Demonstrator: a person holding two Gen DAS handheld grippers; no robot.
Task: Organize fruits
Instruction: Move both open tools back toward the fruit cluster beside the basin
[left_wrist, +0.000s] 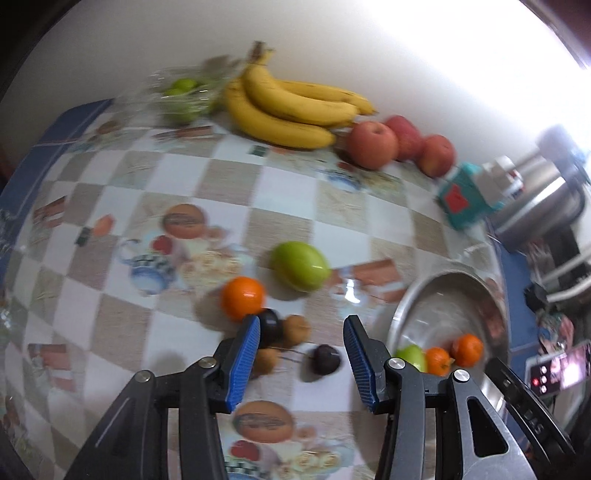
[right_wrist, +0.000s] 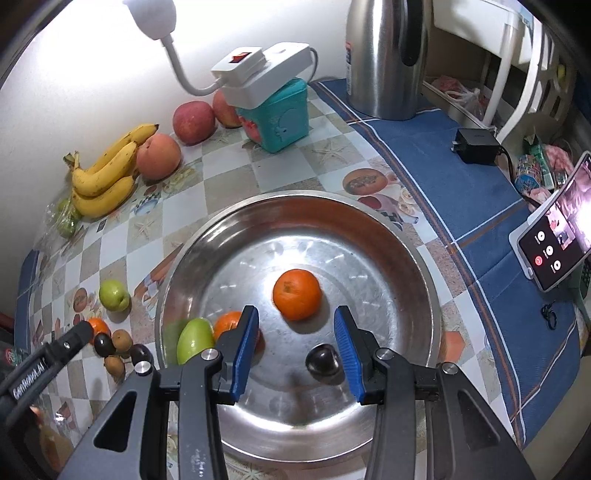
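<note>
My right gripper hangs open over the steel bowl with nothing between its blue pads. In the bowl lie an orange, a dark plum, a green fruit and a second orange partly behind the left finger. My left gripper stands open above the tablecloth left of the bowl. Below it lie a dark plum, brown fruits and another dark fruit. Just beyond are an orange and a green fruit.
Bananas, red apples and bagged green fruit line the wall. A teal box carries a white power strip. A steel kettle, a charger and a phone stand to the right.
</note>
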